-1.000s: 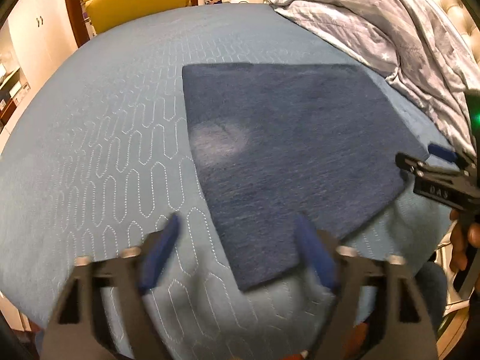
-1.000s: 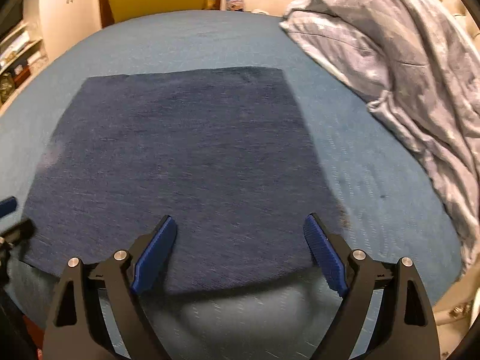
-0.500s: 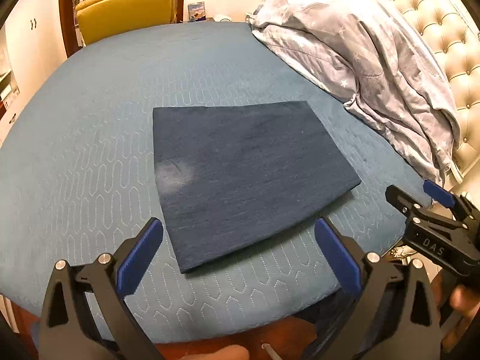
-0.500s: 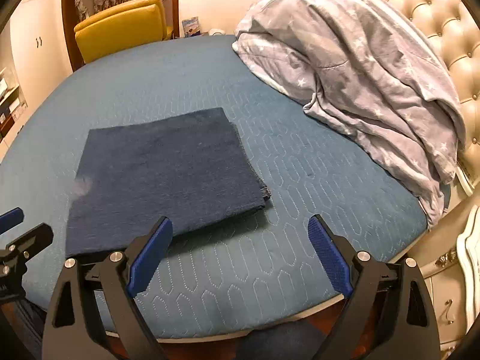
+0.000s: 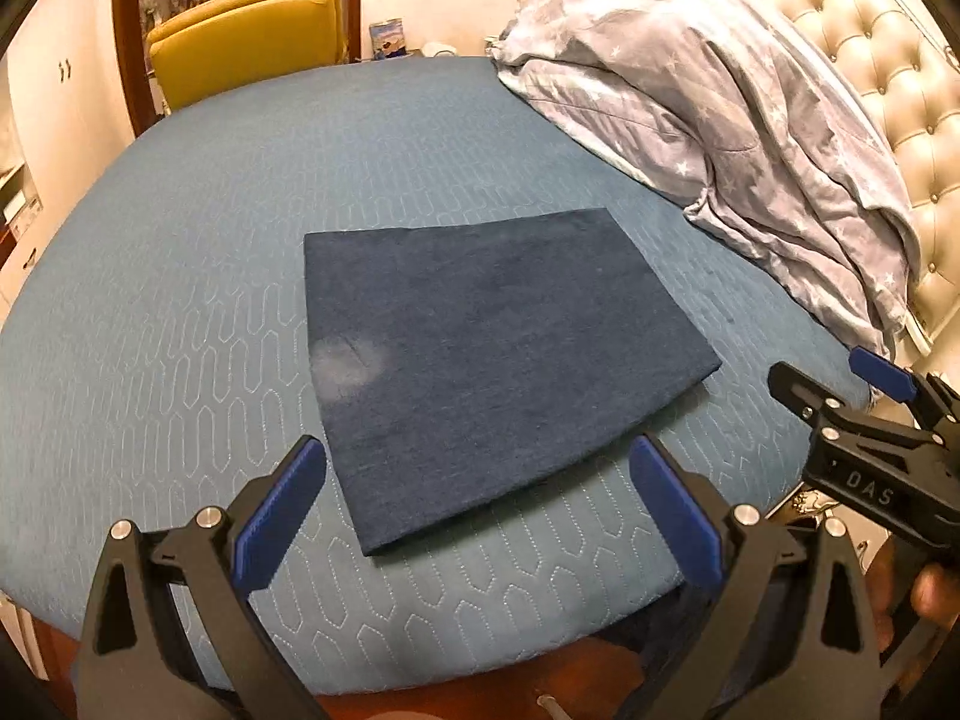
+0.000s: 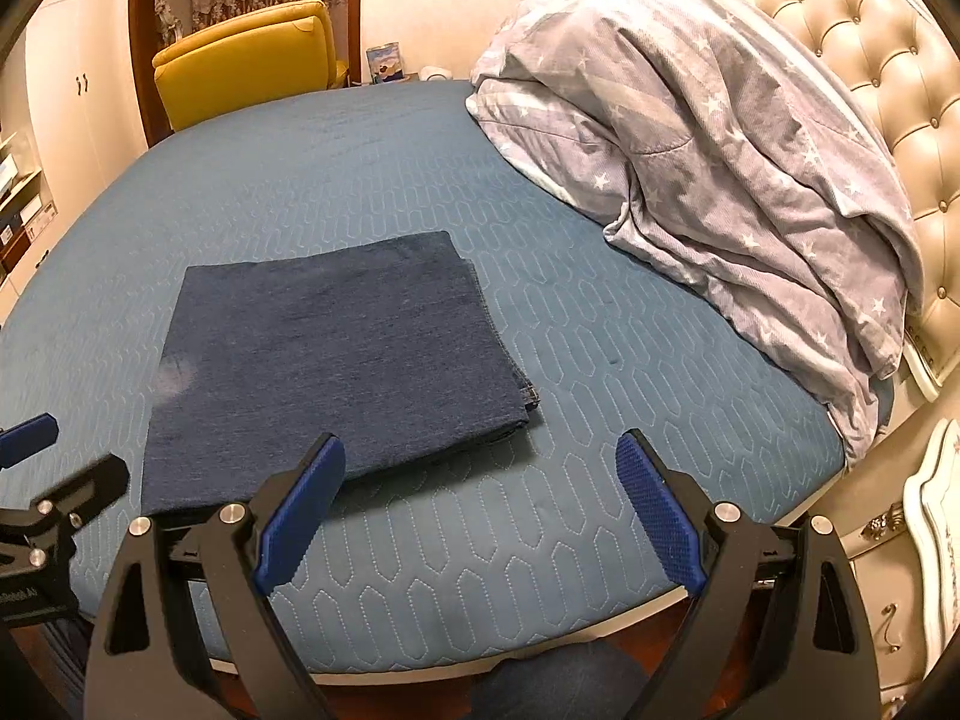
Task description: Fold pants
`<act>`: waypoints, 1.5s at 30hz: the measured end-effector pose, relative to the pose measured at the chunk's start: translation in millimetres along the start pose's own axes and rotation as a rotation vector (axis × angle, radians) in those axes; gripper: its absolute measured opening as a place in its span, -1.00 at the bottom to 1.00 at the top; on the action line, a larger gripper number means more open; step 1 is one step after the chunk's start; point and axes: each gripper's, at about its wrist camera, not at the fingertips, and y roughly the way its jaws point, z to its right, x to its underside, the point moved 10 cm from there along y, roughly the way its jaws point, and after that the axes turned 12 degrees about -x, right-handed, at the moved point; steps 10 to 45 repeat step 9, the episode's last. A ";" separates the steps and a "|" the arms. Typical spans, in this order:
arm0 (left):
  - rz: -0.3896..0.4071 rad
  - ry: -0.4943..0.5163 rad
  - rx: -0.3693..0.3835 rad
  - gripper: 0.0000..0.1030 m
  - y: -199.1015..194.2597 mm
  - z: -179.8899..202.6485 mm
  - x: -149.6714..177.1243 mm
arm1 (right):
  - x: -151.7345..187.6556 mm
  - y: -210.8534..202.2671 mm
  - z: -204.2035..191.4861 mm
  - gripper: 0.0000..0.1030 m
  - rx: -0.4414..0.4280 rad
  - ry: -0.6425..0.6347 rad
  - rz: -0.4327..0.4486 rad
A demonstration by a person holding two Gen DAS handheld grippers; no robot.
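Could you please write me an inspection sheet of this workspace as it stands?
Surface: blue quilted bed cover, flat.
Job's things: dark blue pants folded into a flat rectangle, pale patch near one edge.
Clutter: grey star-print duvet bunched by the tufted headboard.
Grippers: left tool and right tool open, empty, clear of the pants.
Cables: nothing seen.
Surroundings: yellow chair, white nightstand.

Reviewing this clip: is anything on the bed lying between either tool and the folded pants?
Nothing visible. Only bare blue bedspread lies between the open right tool and the pants, and between the open left tool and them. The grey duvet sits off to the side.
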 end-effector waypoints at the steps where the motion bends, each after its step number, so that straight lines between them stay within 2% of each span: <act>1: 0.002 0.008 0.001 0.97 0.0 1.7 -0.6 | 0.0 0.4 -0.1 0.72 0.001 -0.002 0.000; 9: -0.005 0.017 0.027 0.97 0.7 9.5 -1.5 | 1.8 1.9 2.1 0.71 0.004 0.005 -0.005; 45: -0.005 0.017 0.027 0.97 0.7 9.5 -1.5 | 1.8 1.9 2.1 0.71 0.004 0.005 -0.005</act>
